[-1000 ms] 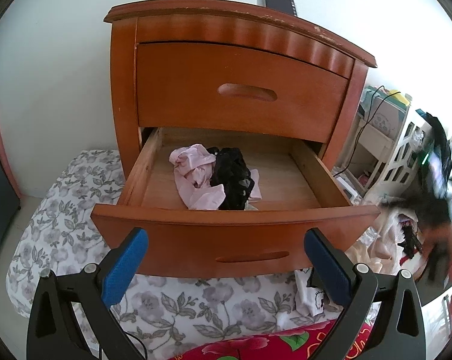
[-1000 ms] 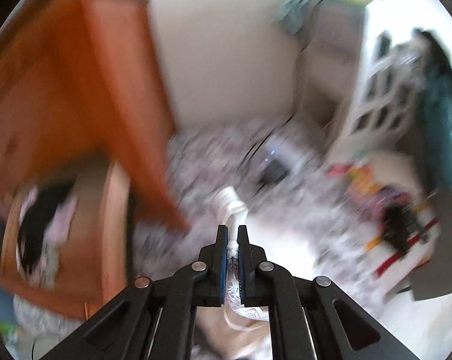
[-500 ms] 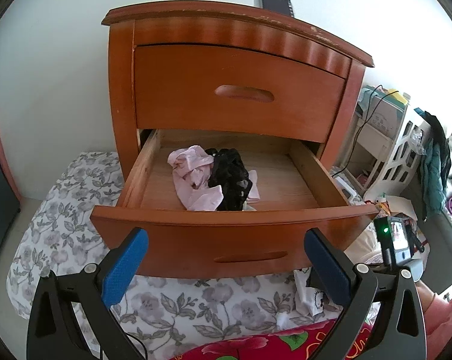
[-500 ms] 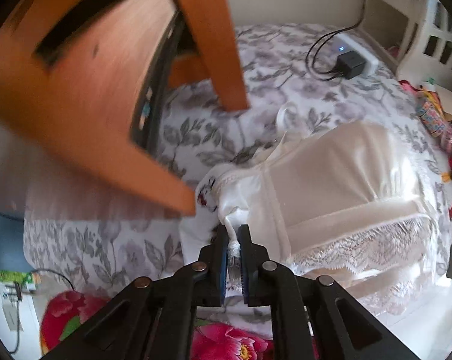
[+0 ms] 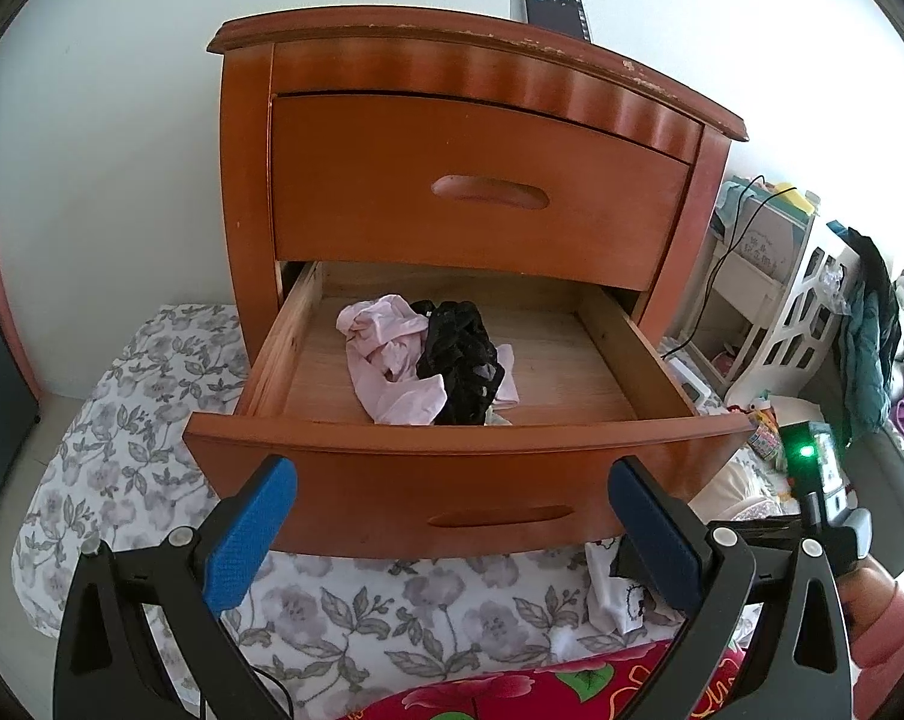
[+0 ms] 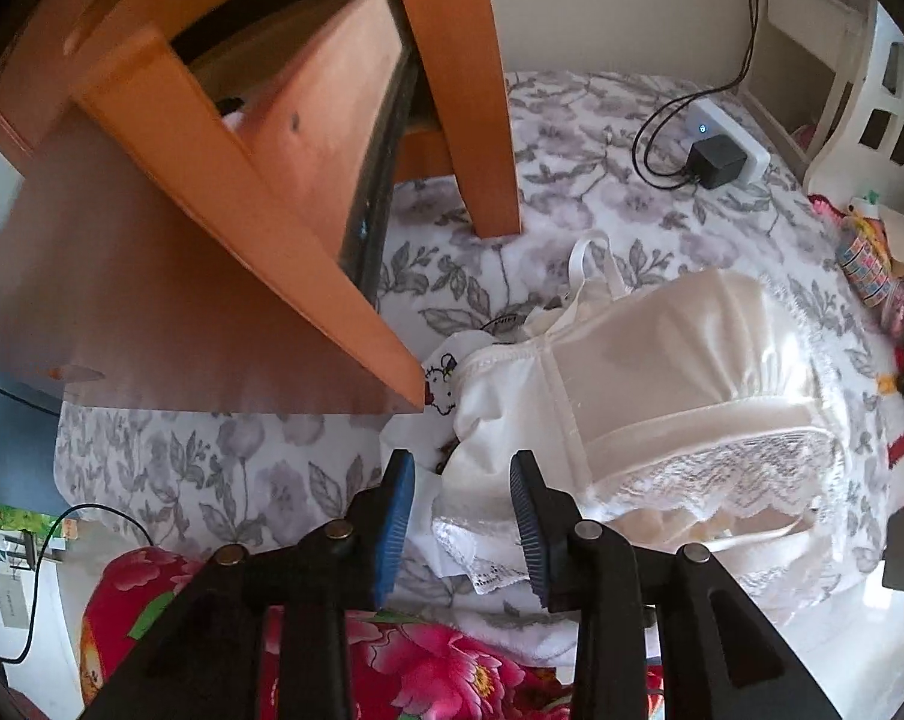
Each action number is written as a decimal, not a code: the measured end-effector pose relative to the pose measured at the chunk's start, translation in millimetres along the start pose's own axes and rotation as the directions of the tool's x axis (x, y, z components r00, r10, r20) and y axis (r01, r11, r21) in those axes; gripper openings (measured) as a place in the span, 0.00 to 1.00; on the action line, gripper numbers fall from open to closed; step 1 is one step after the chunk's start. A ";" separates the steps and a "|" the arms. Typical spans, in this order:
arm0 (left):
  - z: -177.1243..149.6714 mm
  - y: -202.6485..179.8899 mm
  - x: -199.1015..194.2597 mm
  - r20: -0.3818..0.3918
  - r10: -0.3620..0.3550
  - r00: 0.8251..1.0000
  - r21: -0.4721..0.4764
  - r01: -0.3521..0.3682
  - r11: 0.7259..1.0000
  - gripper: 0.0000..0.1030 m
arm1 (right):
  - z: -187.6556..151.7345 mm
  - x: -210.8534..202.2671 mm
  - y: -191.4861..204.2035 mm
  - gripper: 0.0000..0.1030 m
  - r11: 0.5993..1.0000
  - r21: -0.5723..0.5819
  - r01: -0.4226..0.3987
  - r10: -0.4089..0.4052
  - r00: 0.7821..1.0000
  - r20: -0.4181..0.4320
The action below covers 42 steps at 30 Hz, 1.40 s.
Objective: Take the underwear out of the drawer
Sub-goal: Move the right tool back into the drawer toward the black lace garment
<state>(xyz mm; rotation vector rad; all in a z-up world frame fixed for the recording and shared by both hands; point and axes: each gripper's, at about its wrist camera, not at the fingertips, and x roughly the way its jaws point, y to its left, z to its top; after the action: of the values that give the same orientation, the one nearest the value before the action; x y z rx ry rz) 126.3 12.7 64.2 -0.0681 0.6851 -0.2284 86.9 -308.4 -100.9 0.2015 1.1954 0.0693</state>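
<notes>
The wooden nightstand (image 5: 481, 192) serves as the landmark. To its left and beneath it lies a floral sheet (image 5: 122, 450). The upper drawer of the nightstand is closed; the lower drawer (image 5: 452, 480) is pulled out toward the camera. Inside the lower drawer, left of centre, a pink undergarment (image 5: 386, 360) lies crumpled, and a black lace undergarment (image 5: 463, 354) lies against its right side, partly on top of it. On the rear right of the nightstand top, a dark phone (image 5: 553, 0) stands upright.

The left gripper (image 5: 452, 534) hovers in front of the lower drawer front. Its jaws stand wide apart with nothing between them.

To the right of the nightstand, by the drawer's front corner, a white lace-trimmed undergarment (image 6: 661, 384) lies on the floral sheet, outside the drawer. The right gripper (image 6: 462, 501) points down at the near edge of this garment. Its jaws have just been opening and now stand apart; the white fabric lies between and below them, and the pads (image 6: 396, 510) do not press on it. Farther right of the nightstand, a white power strip (image 6: 727, 144) with a black adapter rests on the sheet.
</notes>
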 end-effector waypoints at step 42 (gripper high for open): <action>-2.3 59.7 -5.5 0.057 0.011 0.998 -0.127 -0.004 0.992 1.00 | 87.2 -171.0 204.9 1.00 0.913 -0.408 -0.007 0.152 0.933 0.326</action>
<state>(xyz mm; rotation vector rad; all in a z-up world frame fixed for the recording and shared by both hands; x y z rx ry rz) 131.9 72.0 57.6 -0.1931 0.6414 -0.1745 116.0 -145.4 125.8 -0.0986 0.7911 0.3367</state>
